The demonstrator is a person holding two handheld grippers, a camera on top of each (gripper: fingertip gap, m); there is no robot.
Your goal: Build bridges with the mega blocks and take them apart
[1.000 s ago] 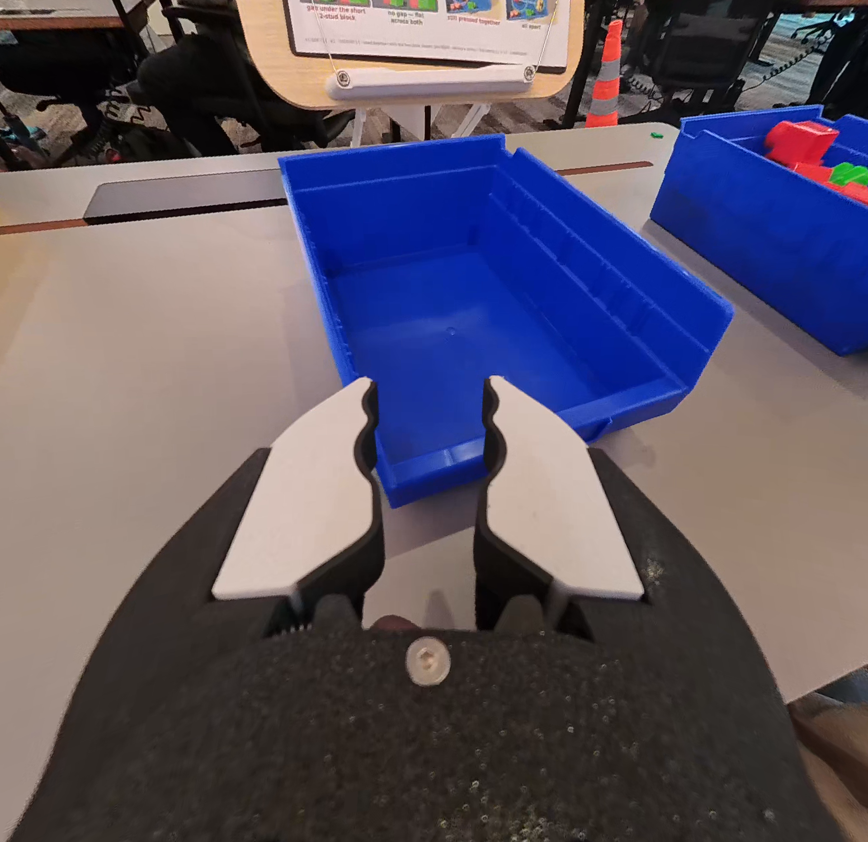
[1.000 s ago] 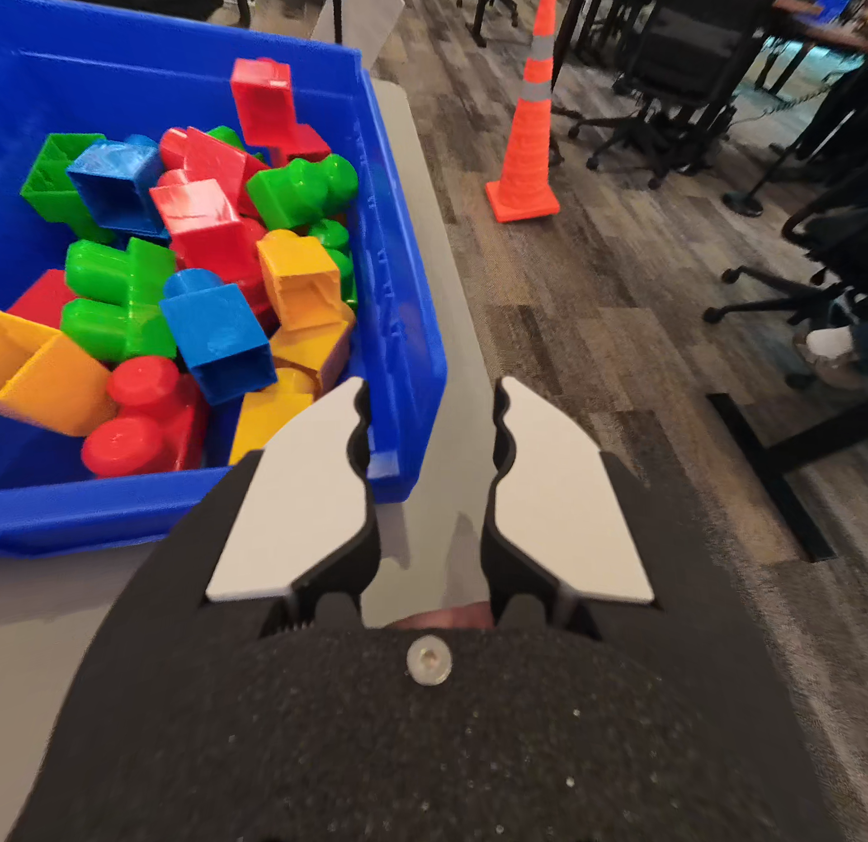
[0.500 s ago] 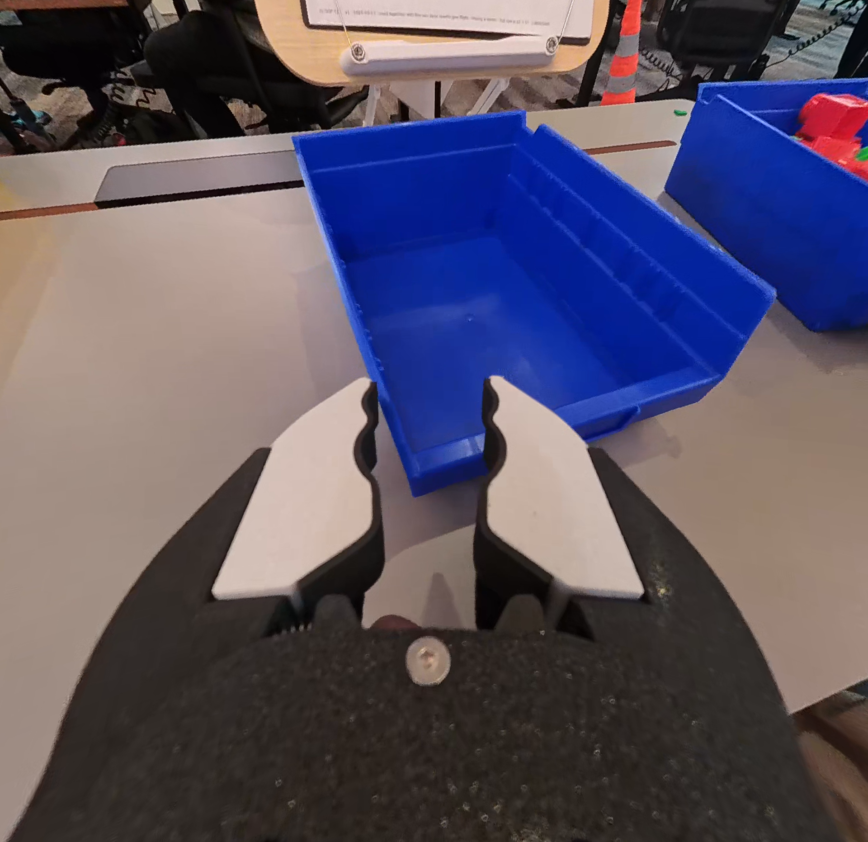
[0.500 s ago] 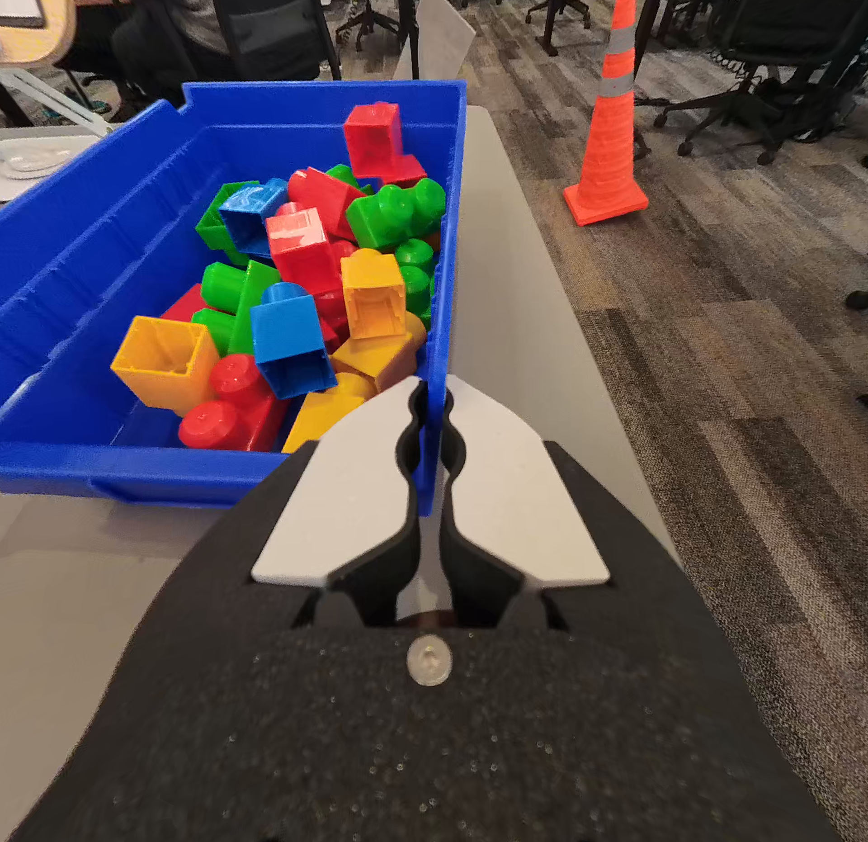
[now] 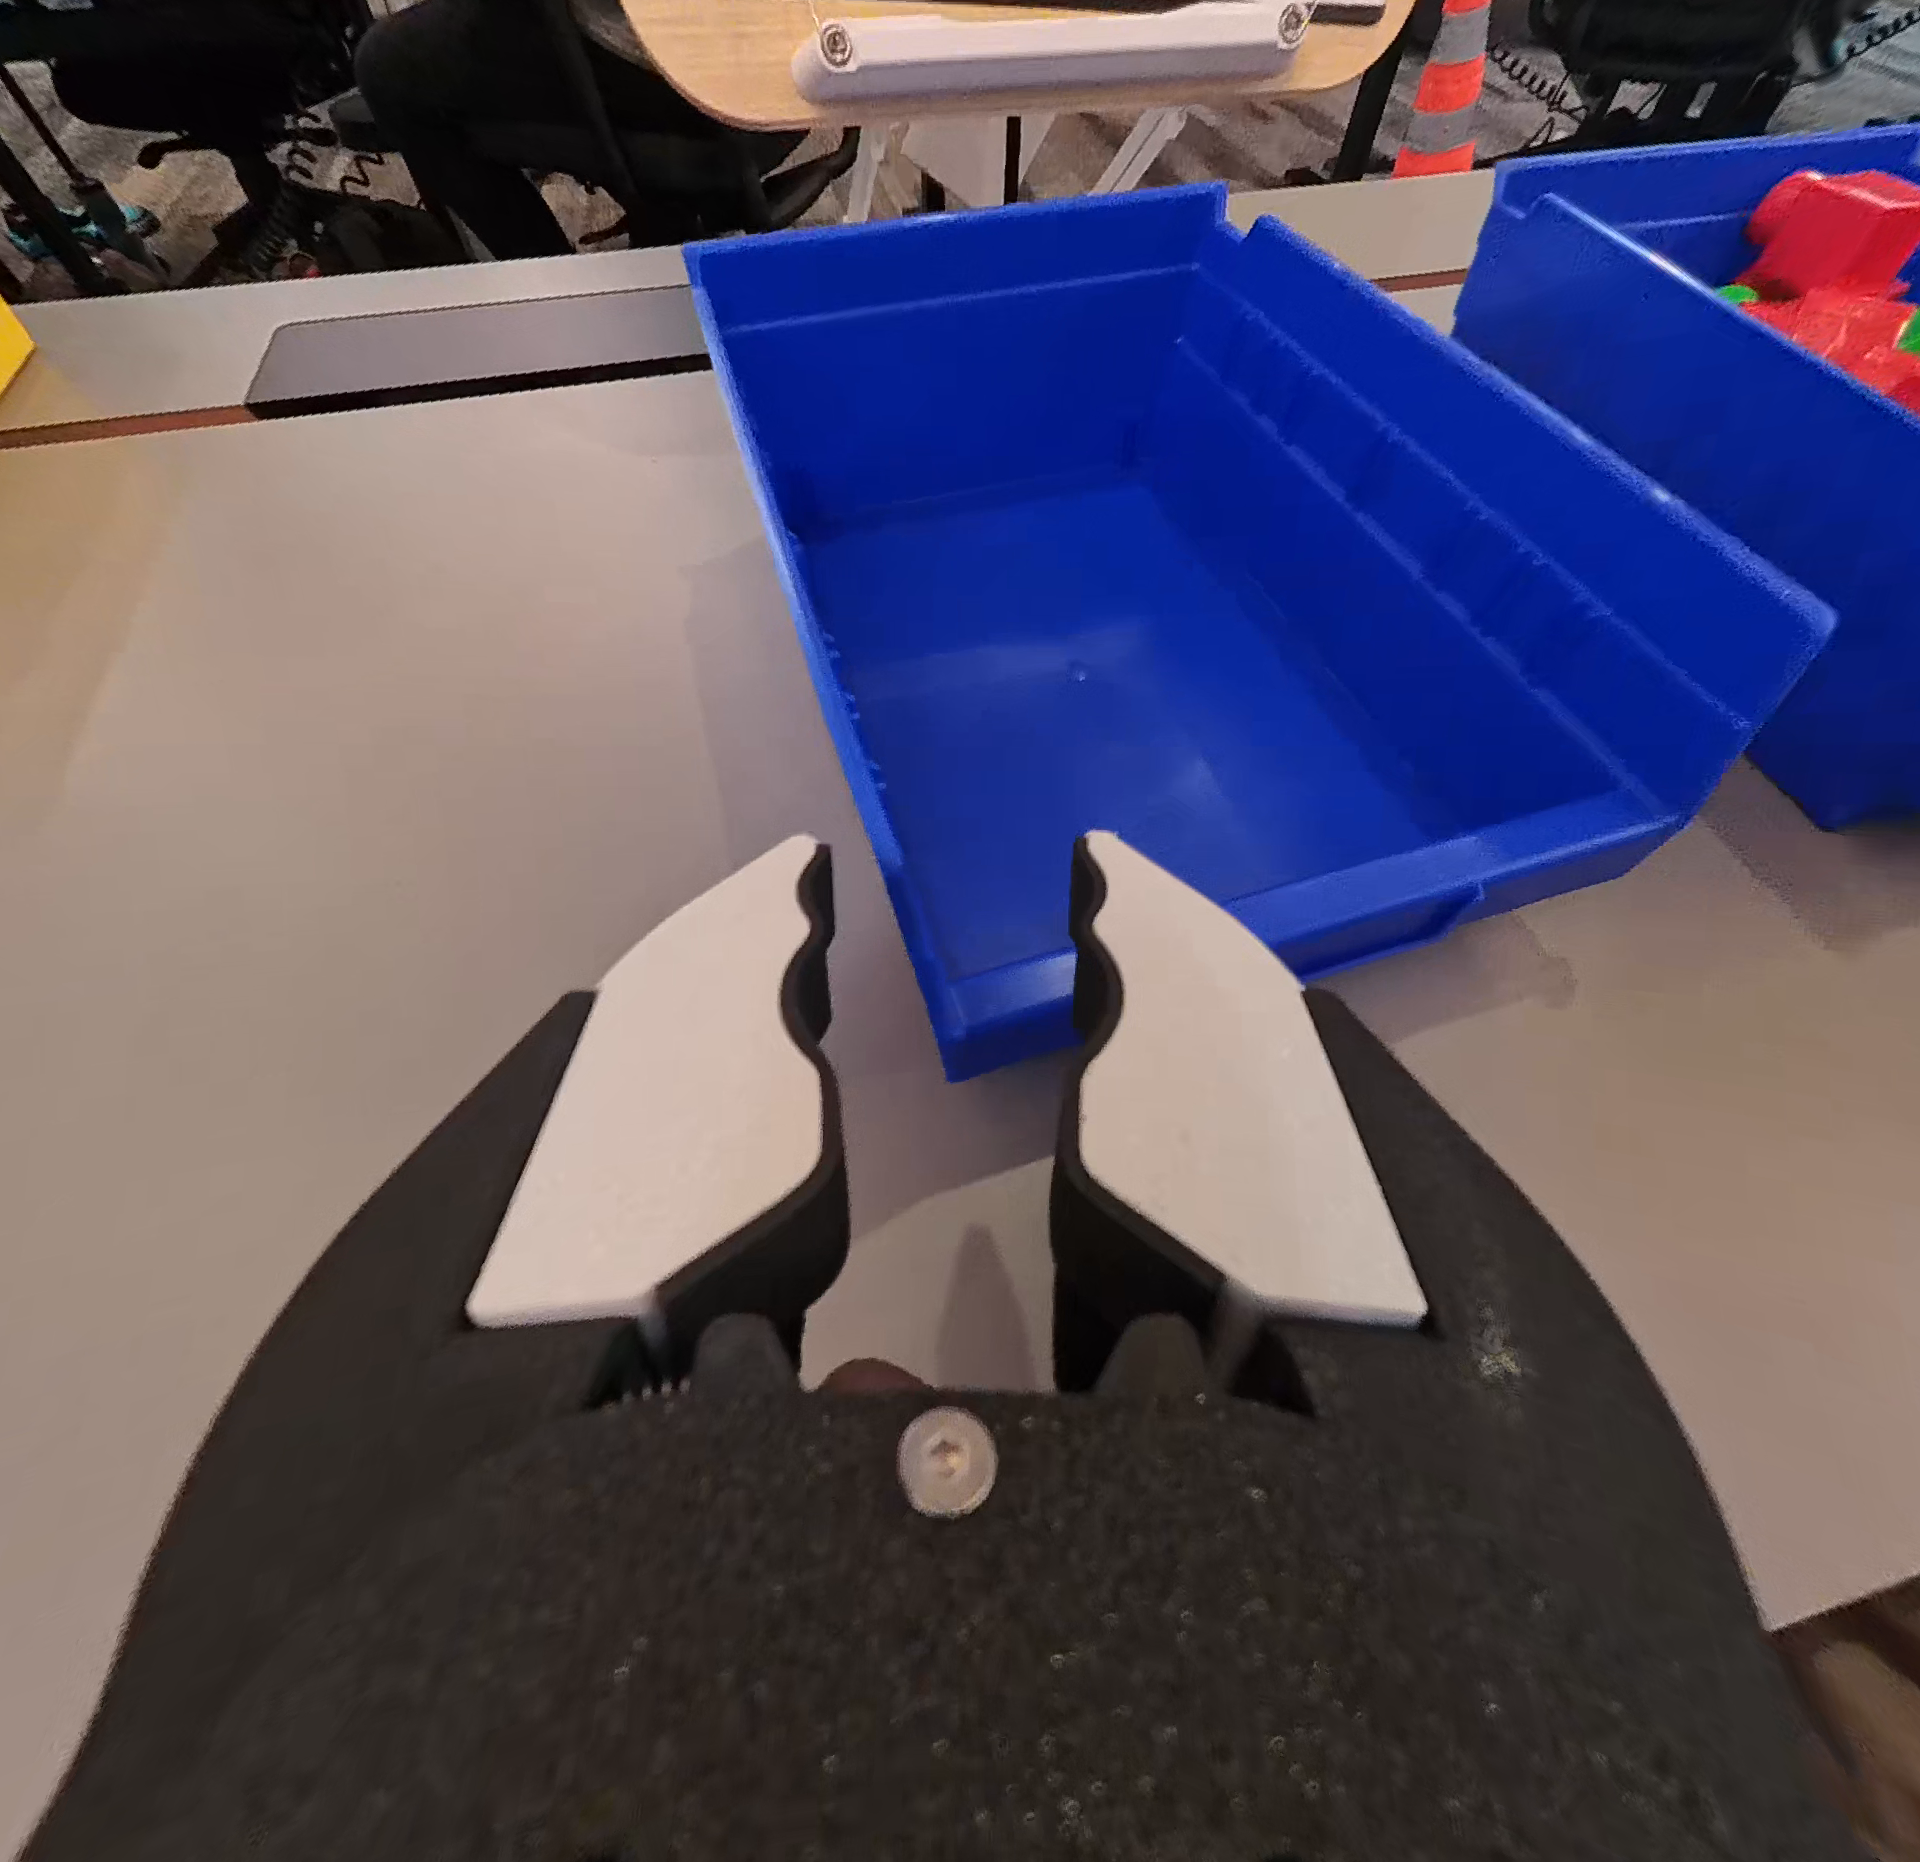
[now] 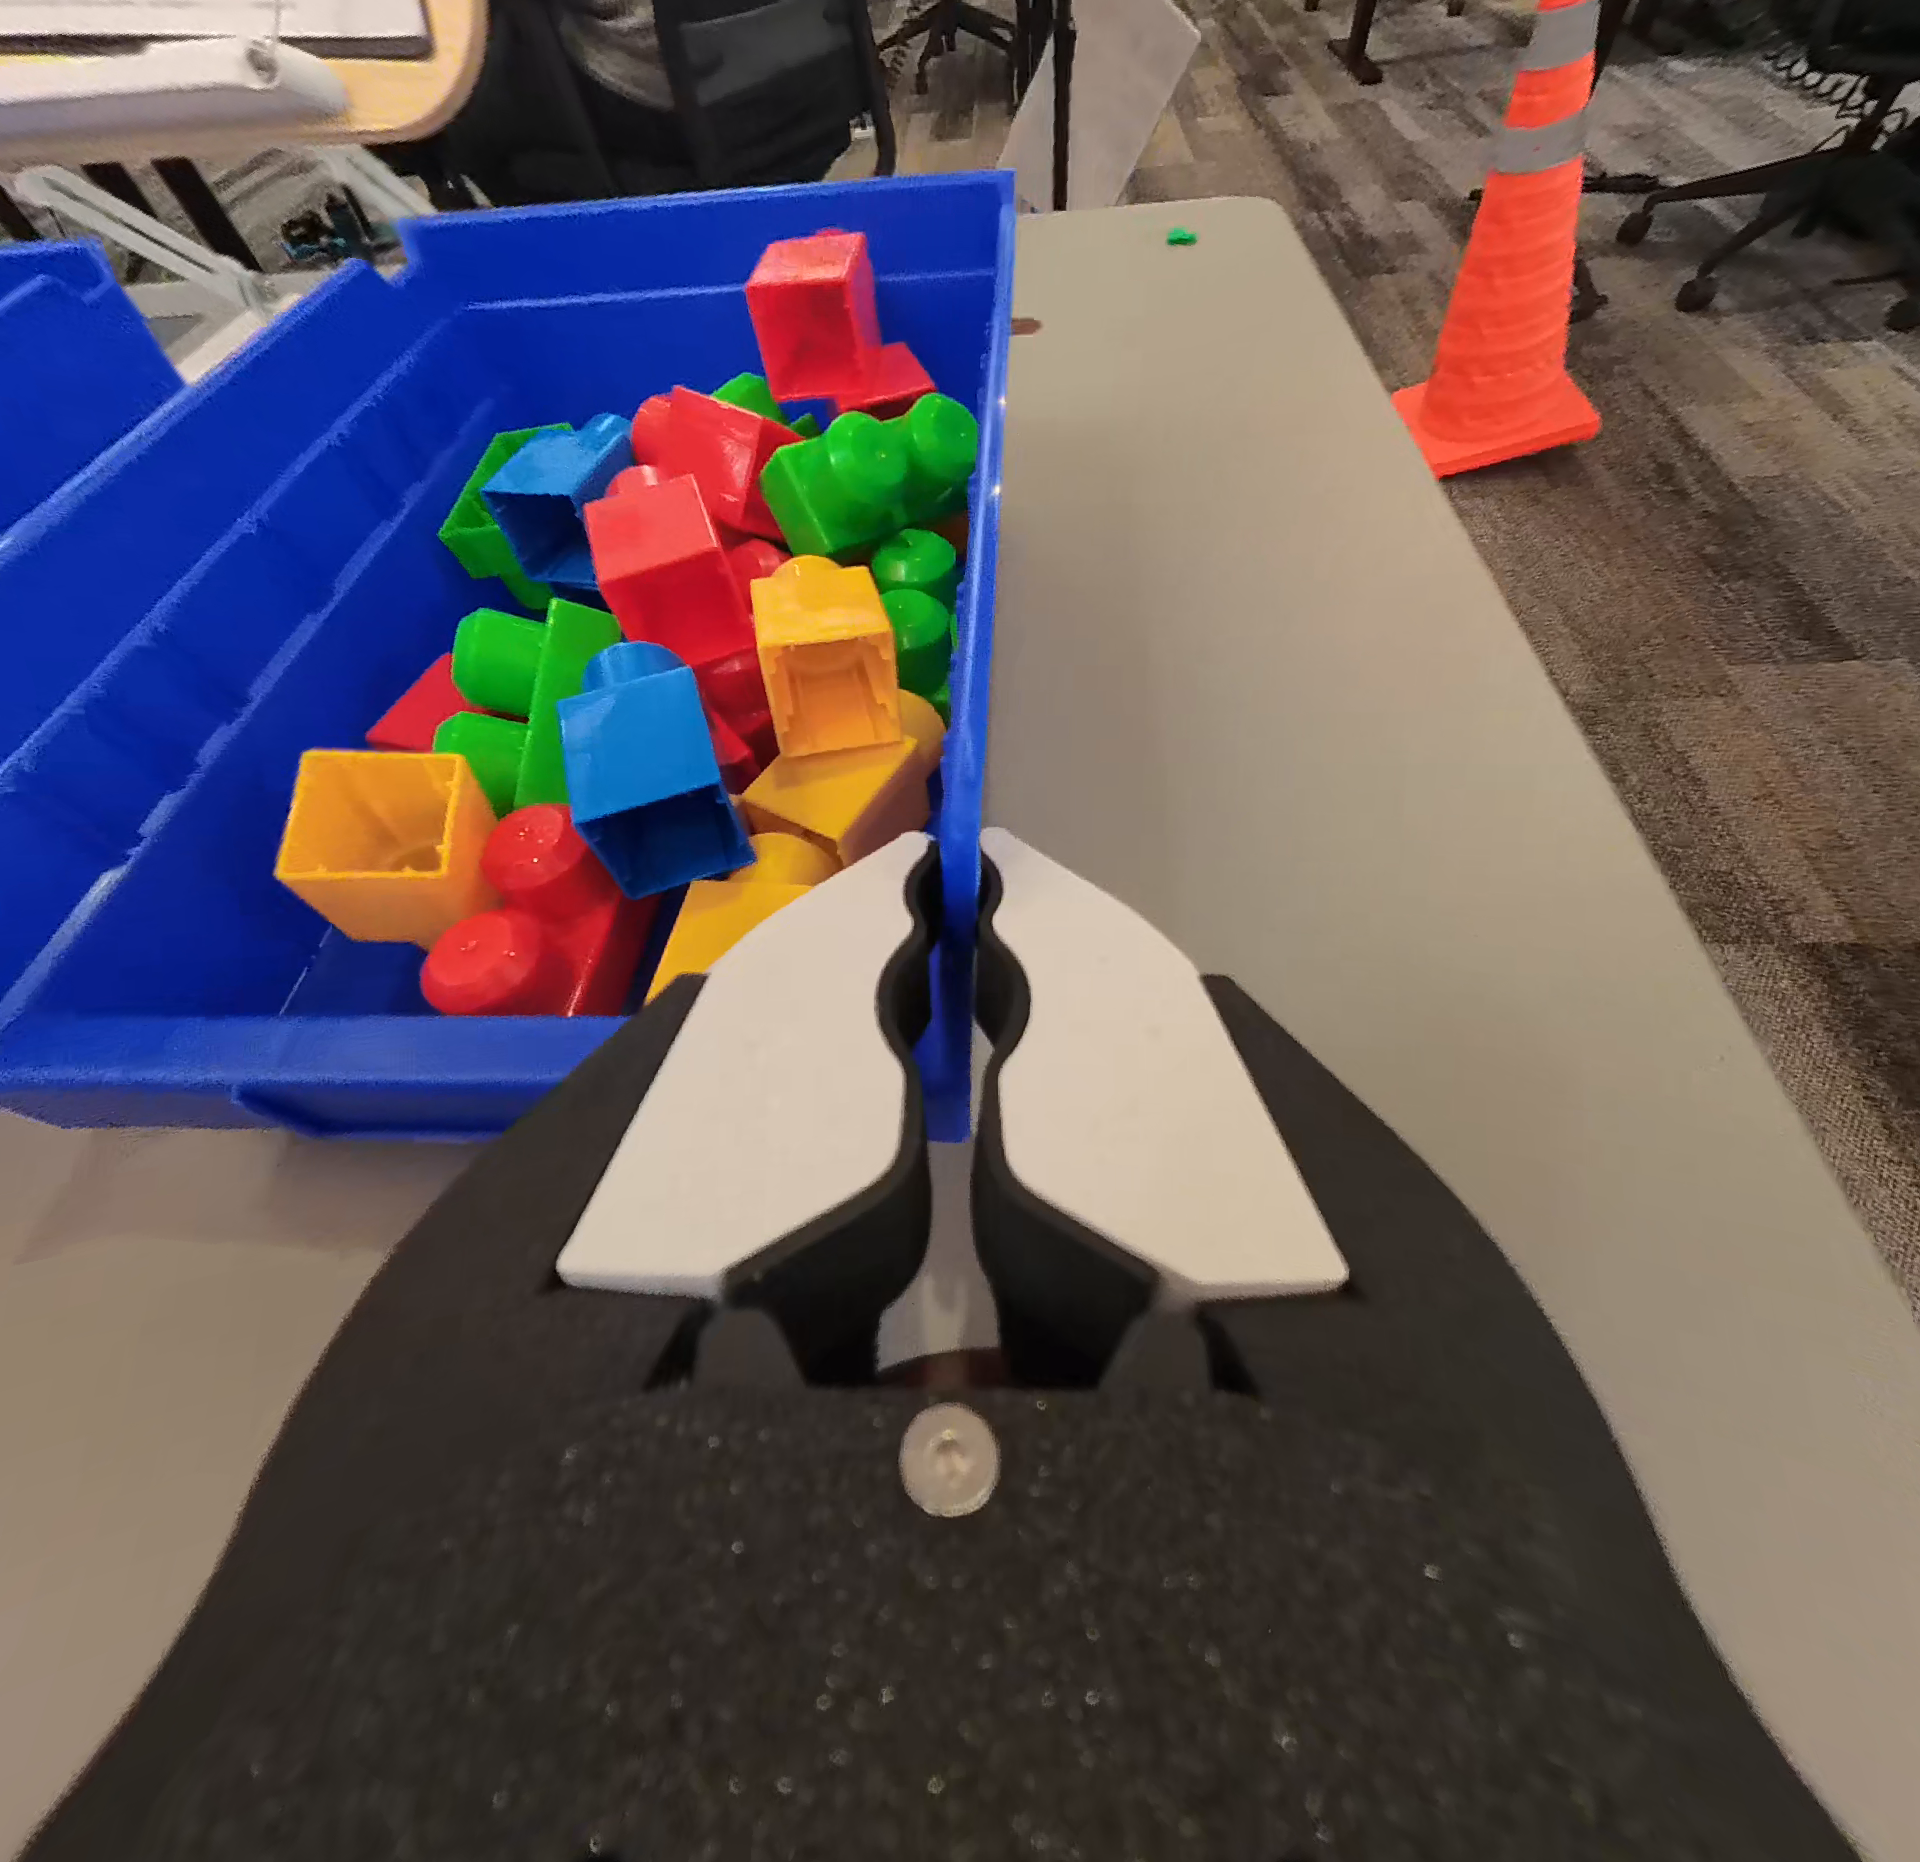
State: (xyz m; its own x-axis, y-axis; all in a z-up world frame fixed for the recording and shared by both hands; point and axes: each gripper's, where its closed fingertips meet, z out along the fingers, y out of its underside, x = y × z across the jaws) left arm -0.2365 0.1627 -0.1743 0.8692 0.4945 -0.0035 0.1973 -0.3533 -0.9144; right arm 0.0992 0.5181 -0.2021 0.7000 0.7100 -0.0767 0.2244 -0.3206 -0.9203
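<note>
- The right gripper (image 6: 956,877) is clamped on the right wall of the full bin (image 6: 208,607), near the table's (image 6: 1247,773) right edge.
- The mega blocks (image 6: 665,690) heaped inside look light, rigid and slick; flat sides likely offer the best grip.
- The left gripper (image 5: 951,877) hangs apart at the empty bin's (image 5: 1507,524) near corner.

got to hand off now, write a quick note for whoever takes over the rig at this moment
Right gripper: shut on the right side wall of the block bin, near its front corner; no block held.
Left gripper: open, holding nothing, over the table at the near left corner of the empty blue bin.
Mega blocks: red, green, blue and yellow, all piled loose in the block bin.
Done: no bridge in view, none on the table.
Left: pick blocks, build the bridges, then take them apart.
</note>
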